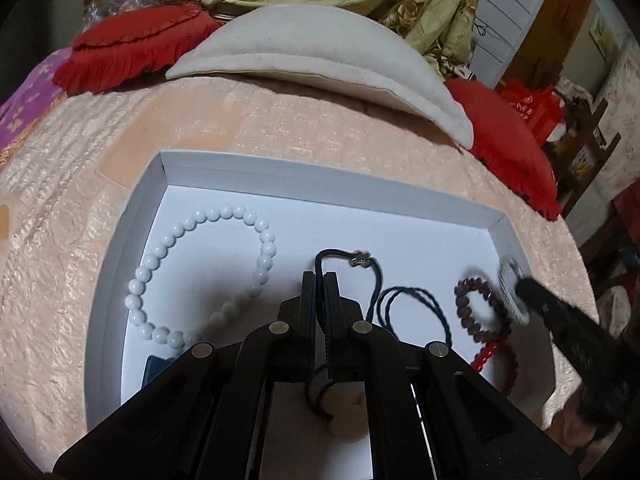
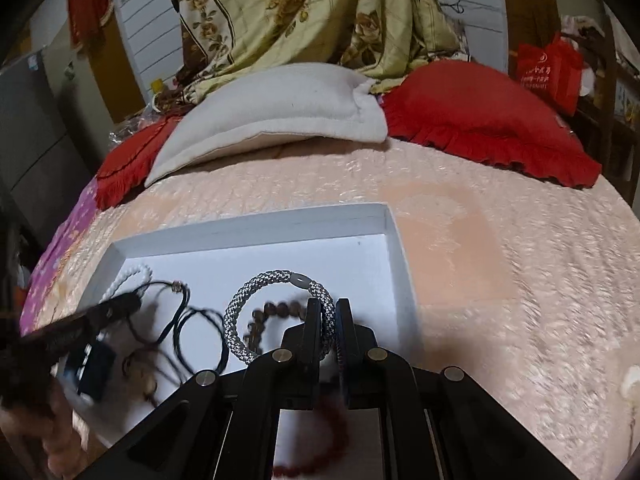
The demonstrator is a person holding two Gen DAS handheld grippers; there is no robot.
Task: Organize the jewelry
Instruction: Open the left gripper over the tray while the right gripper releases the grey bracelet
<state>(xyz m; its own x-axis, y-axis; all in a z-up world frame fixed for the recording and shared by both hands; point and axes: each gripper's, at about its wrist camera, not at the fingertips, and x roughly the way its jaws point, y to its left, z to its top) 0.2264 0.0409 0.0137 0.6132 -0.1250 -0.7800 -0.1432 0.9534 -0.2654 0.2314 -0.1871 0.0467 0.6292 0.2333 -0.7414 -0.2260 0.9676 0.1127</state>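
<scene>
Both grippers pinch jewelry over the white box (image 1: 132, 216), likely to place it: left gripper (image 1: 320, 280) clamps a black cord (image 1: 376, 276) — right gripper (image 2: 328, 312), at three o'clock, clamps a braided bracelet (image 2: 272, 280).

The tray (image 1: 120, 240) lies on the bed (image 1: 60, 240), with the pillow (image 1: 312, 60) behind it. In the tray, the pearls (image 1: 200, 272) lie left of the cord (image 1: 348, 260).
</scene>
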